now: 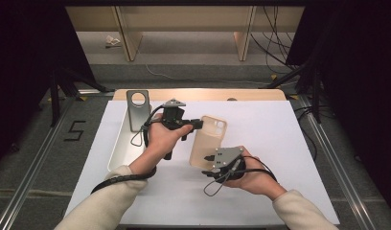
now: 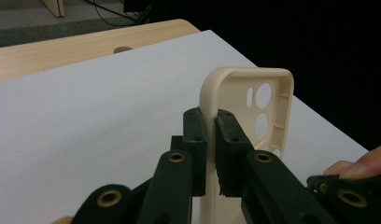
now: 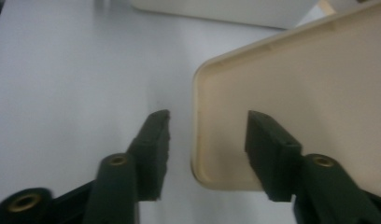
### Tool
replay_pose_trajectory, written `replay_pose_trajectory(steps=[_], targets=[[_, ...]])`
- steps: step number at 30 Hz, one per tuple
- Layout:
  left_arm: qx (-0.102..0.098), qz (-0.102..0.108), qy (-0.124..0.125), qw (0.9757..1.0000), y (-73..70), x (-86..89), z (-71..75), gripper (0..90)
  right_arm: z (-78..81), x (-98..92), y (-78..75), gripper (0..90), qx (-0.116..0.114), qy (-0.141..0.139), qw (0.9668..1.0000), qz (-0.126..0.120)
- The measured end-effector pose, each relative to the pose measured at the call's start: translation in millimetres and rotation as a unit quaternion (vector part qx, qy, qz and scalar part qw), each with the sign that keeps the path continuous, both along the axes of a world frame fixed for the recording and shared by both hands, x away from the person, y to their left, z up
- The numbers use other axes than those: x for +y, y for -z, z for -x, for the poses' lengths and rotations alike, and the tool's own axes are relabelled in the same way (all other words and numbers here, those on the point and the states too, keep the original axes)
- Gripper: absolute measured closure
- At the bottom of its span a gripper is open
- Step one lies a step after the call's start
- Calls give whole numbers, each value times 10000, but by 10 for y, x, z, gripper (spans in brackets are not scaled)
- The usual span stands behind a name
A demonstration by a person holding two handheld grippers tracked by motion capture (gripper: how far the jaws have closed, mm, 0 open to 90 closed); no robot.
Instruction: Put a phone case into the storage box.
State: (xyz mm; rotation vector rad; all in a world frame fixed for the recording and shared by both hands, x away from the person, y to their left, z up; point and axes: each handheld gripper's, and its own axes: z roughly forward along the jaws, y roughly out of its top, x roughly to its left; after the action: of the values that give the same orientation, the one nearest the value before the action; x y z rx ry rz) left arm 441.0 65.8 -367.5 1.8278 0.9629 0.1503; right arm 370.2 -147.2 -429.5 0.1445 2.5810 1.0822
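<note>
A beige phone case [image 1: 209, 139] with camera cut-outs is held above the white mat between both hands. My left gripper [image 1: 199, 123] is shut on the case's long side wall near the camera end; in the left gripper view its pads [image 2: 196, 135] pinch the rim of the case [image 2: 278, 116]. My right gripper [image 1: 207, 165] is at the case's lower end with its jaws open. In the right gripper view a rounded corner of the case [image 3: 296, 84] lies between the jaws of the right gripper [image 3: 207, 135], with a gap to the left pad.
A pale oblong tray [image 1: 118, 143] sits on the left of the white mat [image 1: 280, 143], with a grey plate with a round hole [image 1: 137, 110] standing at its far end. A wooden table edge [image 1: 198, 94] runs behind. Metal rails flank the table.
</note>
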Motion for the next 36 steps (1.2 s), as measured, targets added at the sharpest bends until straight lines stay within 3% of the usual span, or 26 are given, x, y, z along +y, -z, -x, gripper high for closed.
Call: replay_pose_trajectory(steps=[7, 14, 20, 36], targets=[[-235, -27, -64, 9997, -25, 74, 16, 836, -6, -94, -44, 310, 105, 448, 9973, -579], [-328, 76, -222, 9992, -58, 163, 3, 836, 2, -167, -54, 207, 177, 625, 9941, -871], [-416, 118, -284, 9987, -90, 212, 8, 836, -2, -205, -93, 185, 215, 781, 9897, -1181], [-589, 217, -421, 9971, -134, 395, 26, 835, -44, -376, -107, 176, 197, 1171, 9825, -1434]])
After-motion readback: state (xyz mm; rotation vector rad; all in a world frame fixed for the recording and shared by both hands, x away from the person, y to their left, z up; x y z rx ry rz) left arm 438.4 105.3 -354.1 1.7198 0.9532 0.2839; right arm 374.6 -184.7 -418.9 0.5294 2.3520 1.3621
